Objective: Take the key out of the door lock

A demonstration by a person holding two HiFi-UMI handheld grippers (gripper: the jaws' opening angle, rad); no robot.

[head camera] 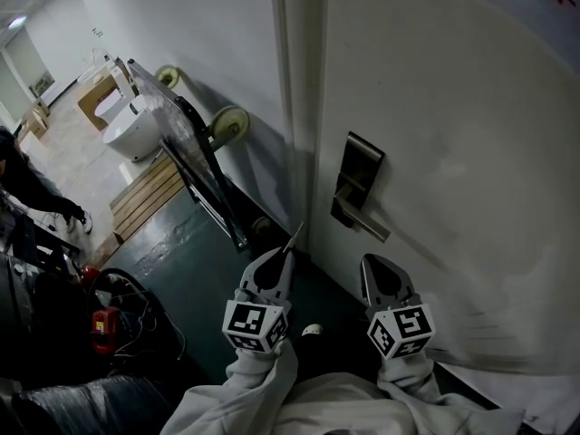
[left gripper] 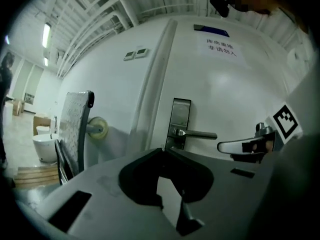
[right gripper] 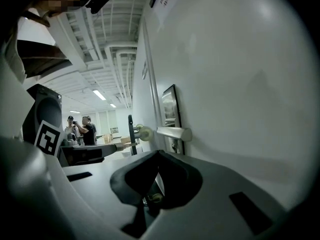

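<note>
My left claw (head camera: pixel 283 254) and right claw (head camera: pixel 376 259): smooth, matt grey moulded plastic. Thin bright metal key (head camera: pixel 295 236), pinched in my left claw: bare and shiny. White door (head camera: pixel 453 107): smooth paint, soft sheen. Dark rectangular lock plate (head camera: pixel 361 166) and straight lever handle (head camera: pixel 367 225): satin metal. Dark green floor (head camera: pixel 181 243): glossy coating. My pale sleeves (head camera: pixel 263 379): soft cloth.

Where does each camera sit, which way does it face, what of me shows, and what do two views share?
Head view: on the head, looking steeply down at the door; left gripper pinching what looks like a key, right gripper and white sleeves show.
Left gripper view: on the left gripper, facing the lock plate; own jaws and the right gripper show.
Right gripper view: on the right gripper, looking along the door; own jaws and the left gripper show.
Shared: all three show the lever handle.
</note>
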